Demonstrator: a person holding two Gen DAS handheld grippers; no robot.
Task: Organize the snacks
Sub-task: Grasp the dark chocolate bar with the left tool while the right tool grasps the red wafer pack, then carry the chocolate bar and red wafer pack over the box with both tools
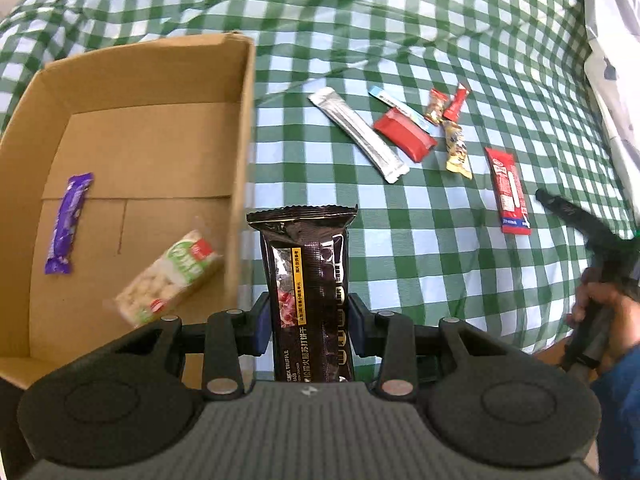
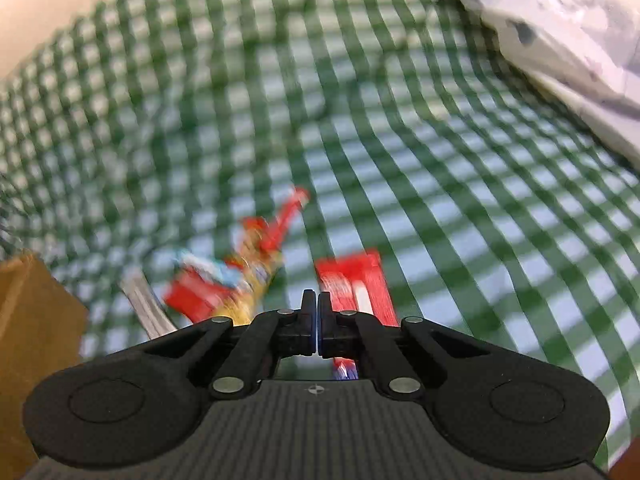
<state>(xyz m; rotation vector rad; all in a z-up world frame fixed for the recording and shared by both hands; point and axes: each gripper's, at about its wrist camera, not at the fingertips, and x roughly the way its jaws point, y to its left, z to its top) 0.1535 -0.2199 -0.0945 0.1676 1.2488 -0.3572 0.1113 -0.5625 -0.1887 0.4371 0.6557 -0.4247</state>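
My left gripper (image 1: pixel 308 320) is shut on a black truffle cracker packet (image 1: pixel 306 280), held upright just right of the cardboard box (image 1: pixel 240 120). In the box lie a purple bar (image 1: pixel 66 224) and a green-and-white rice cracker pack (image 1: pixel 168 276). On the checked cloth lie a silver stick (image 1: pixel 358 134), a red packet (image 1: pixel 404 134), small red candies (image 1: pixel 444 106), a gold wrapper (image 1: pixel 456 148) and a red bar (image 1: pixel 508 192). My right gripper (image 2: pixel 317 300) is shut and empty above the red bar (image 2: pixel 360 284); it also shows in the left wrist view (image 1: pixel 568 212).
The green-and-white checked cloth (image 1: pixel 400 20) covers the table. A white plastic bag (image 1: pixel 612 60) lies at the far right, also in the right wrist view (image 2: pixel 560 40). The box corner (image 2: pixel 32 320) shows at the left of the blurred right wrist view.
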